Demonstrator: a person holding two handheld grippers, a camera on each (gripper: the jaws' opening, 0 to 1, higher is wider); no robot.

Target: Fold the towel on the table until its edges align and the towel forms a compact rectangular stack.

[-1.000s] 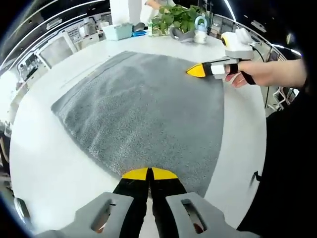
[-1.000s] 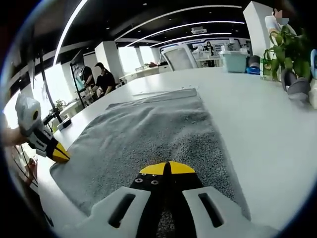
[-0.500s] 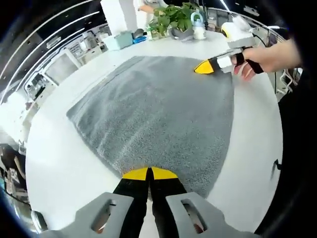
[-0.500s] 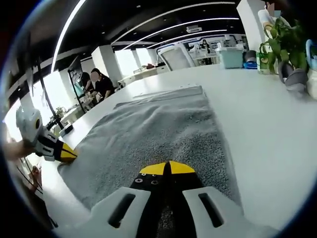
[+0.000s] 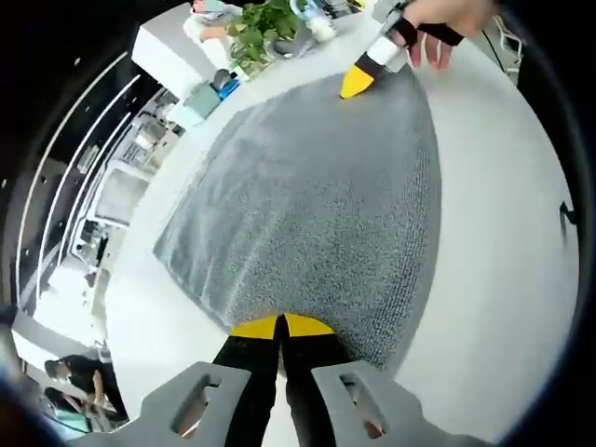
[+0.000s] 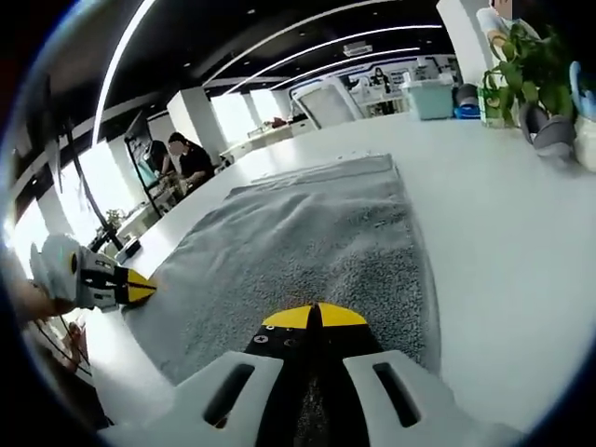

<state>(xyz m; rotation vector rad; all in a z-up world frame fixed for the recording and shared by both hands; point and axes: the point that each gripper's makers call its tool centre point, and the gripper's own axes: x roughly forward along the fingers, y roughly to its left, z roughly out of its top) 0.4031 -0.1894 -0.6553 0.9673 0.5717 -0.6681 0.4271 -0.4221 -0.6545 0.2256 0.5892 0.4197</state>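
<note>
Left gripper view: left hand-held gripper [image 5: 280, 325] pinching towel [image 5: 317, 196] corner | right hand-held gripper [image 6: 315, 316] likewise | towel's length runs away.

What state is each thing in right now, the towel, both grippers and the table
towel: spread flat, unfolded, near corners pinched.
left gripper: shut on towel's near corner.
right gripper: shut on towel's other near corner.
table: white, towel lying on it.
potted plant: upright at the table's far side.
</note>
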